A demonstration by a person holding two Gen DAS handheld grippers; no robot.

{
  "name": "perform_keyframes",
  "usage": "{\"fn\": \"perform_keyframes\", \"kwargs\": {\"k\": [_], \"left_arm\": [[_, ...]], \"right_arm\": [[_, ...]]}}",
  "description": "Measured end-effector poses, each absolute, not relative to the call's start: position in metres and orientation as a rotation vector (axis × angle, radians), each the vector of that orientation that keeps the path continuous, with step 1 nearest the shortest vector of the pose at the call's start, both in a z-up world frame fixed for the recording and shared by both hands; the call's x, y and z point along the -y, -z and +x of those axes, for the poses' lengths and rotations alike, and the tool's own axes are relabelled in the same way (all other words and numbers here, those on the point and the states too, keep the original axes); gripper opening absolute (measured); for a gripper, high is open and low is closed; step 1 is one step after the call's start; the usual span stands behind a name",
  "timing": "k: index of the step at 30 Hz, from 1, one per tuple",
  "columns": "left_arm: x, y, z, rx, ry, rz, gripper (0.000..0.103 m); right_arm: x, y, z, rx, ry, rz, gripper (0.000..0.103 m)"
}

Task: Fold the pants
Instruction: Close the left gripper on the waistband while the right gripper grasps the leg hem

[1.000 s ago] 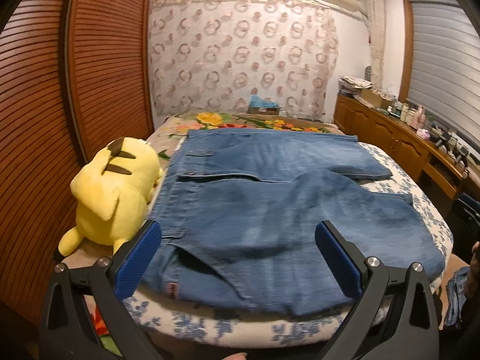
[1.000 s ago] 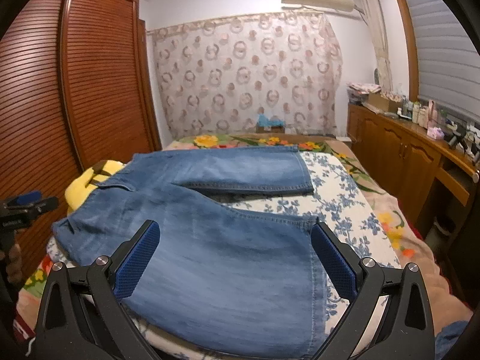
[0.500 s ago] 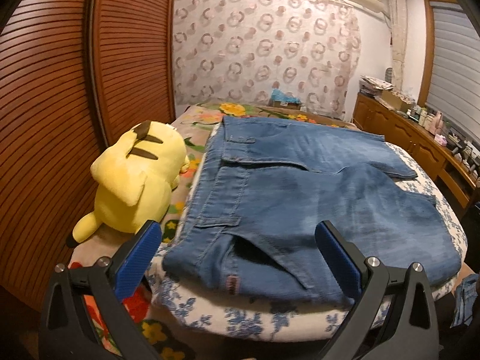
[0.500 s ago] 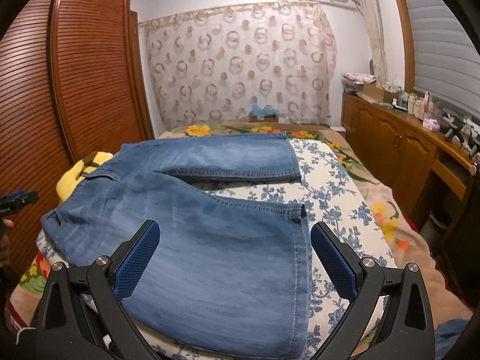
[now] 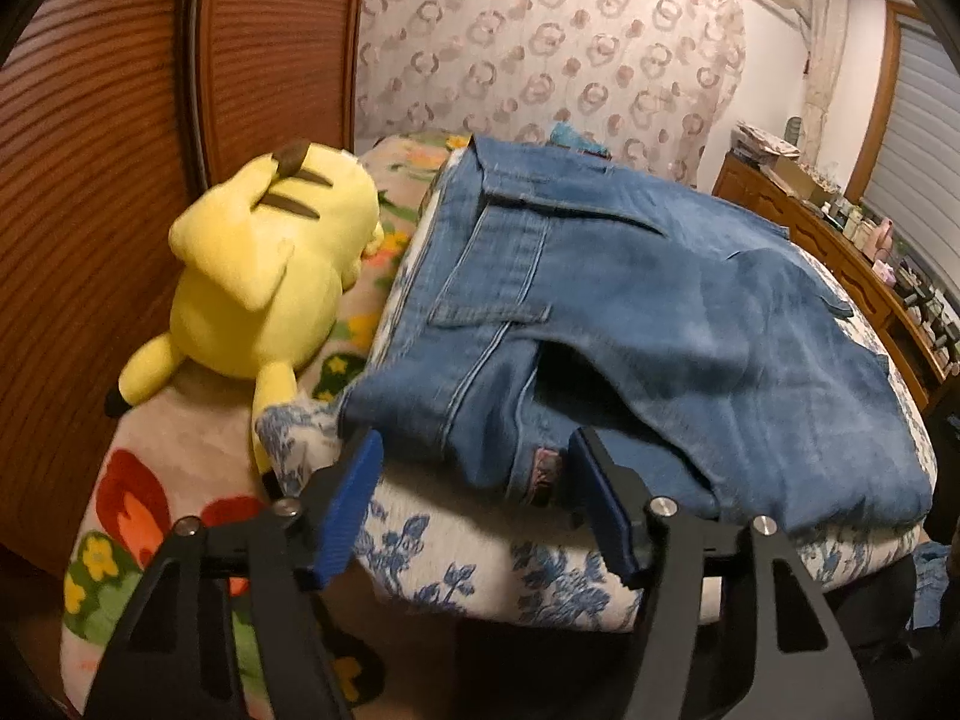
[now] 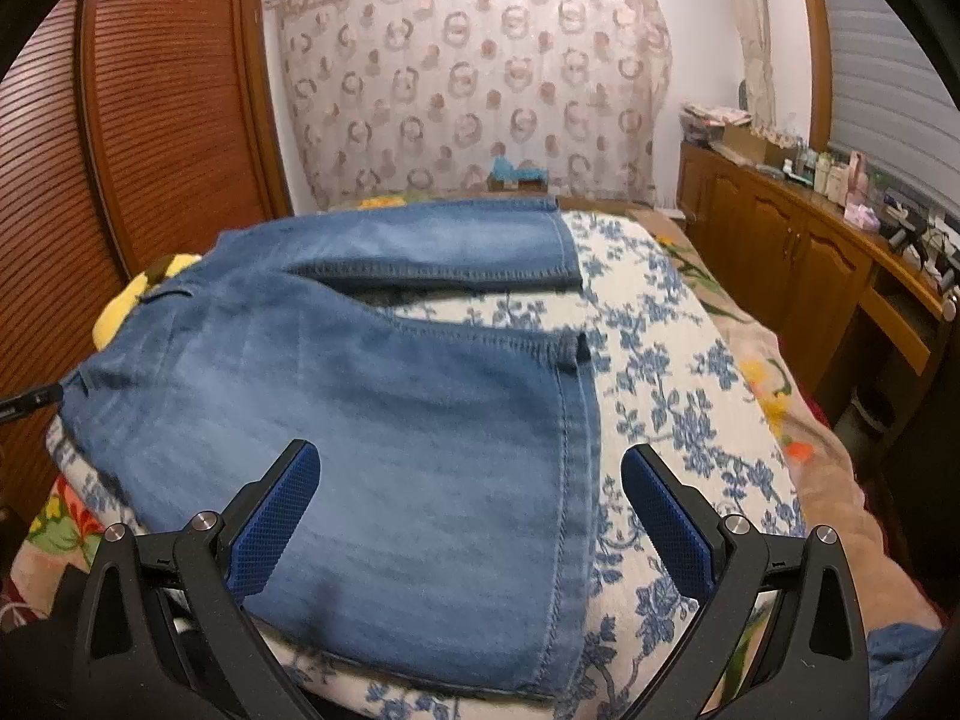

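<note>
Blue jeans (image 5: pixel 630 312) lie spread flat on the bed, waist to the left and legs to the right. My left gripper (image 5: pixel 474 450) is at the near waistband corner, its jaws closing with the corner and its brown patch (image 5: pixel 543 471) between them; the pads do not press on the cloth. In the right wrist view the jeans (image 6: pixel 390 408) show both legs. My right gripper (image 6: pixel 471 456) hovers open over the near leg's hem, its fingers apart from the denim. A tip of the left gripper (image 6: pixel 30 402) shows at the far left edge.
A yellow plush toy (image 5: pixel 264 276) lies left of the waistband, against the wooden slatted wardrobe (image 5: pixel 90 180). A blue floral cover (image 6: pixel 660 372) lies under the jeans on the bed. A wooden cabinet (image 6: pixel 780 252) with bottles runs along the right wall.
Both grippers have sunk and come closer to the jeans. The left jaws have narrowed around the waistband corner; the right jaws stay wide near the hem.
</note>
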State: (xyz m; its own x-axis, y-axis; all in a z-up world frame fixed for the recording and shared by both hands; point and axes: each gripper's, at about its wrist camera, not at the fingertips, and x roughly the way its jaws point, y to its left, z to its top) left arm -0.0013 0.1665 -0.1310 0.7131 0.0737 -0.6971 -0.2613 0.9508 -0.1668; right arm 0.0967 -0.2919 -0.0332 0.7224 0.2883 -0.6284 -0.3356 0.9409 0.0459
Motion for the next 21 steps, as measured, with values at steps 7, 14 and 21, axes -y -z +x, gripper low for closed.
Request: {"fn": "perform_keyframes", "kwargs": {"k": [7, 14, 21], "left_arm": [[-0.173, 0.137, 0.000, -0.748, -0.166, -0.327, 0.059], [-0.184, 0.139, 0.000, -0.721, -0.156, -0.402, 0.059], [-0.184, 0.138, 0.002, -0.716, -0.160, -0.403, 0.054]], "right_arm": [[0.300, 0.056, 0.099, -0.776, -0.352, -0.088, 0.099], [0.311, 0.070, 0.095, -0.828, -0.349, -0.093, 0.086], [0.313, 0.075, 0.088, -0.849, -0.358, -0.123, 0.068]]}}
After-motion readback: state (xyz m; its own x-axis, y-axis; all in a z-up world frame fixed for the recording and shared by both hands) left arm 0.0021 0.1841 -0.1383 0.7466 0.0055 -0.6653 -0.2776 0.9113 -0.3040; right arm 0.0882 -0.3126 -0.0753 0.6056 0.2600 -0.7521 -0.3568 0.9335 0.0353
